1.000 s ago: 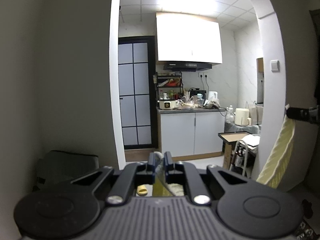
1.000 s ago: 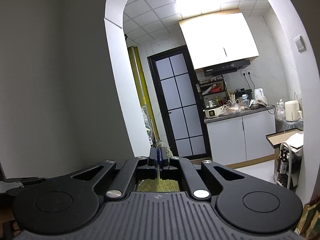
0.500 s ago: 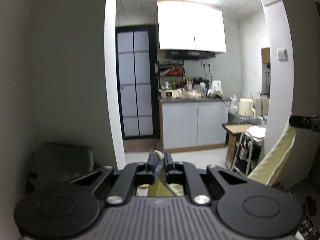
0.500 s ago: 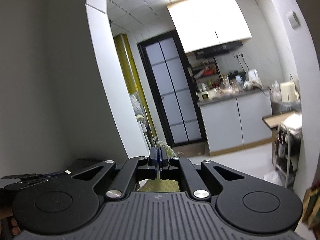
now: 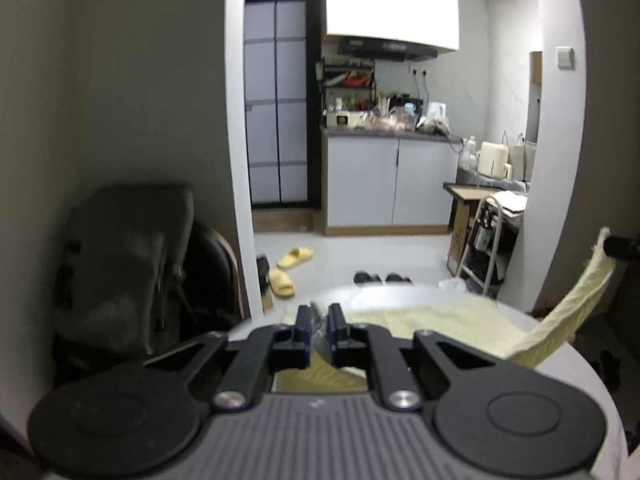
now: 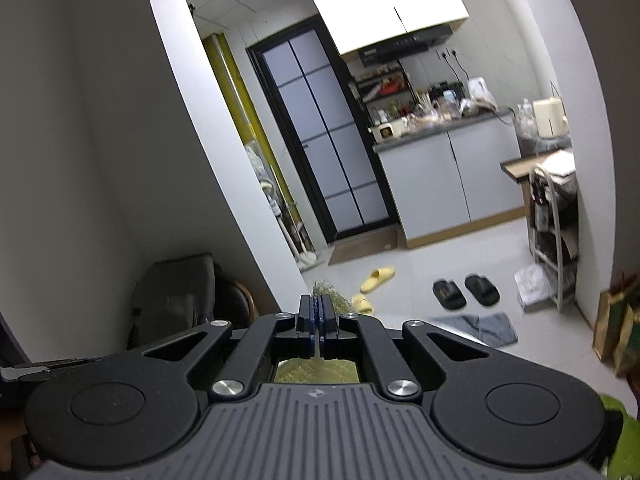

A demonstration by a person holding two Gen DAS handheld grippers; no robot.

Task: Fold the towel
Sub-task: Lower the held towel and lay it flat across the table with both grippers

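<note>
Round white table [image 5: 560, 364] below, partly covered by pale yellow towel [image 5: 448, 322]. Towel lying over far part of table, one end rising to right gripper [image 5: 622, 246] at picture edge. Left gripper [image 5: 318, 334] closed on towel corner; right gripper closed tight on thin towel edge in own view. Judged mid-fold: held at two corners, no finished fold visible, laying down and flattening left.

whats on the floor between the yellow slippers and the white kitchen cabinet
In the left wrist view, nothing: bare pale floor runs from the yellow slippers to the white kitchen cabinet. The black slippers sit off to the right.
</note>
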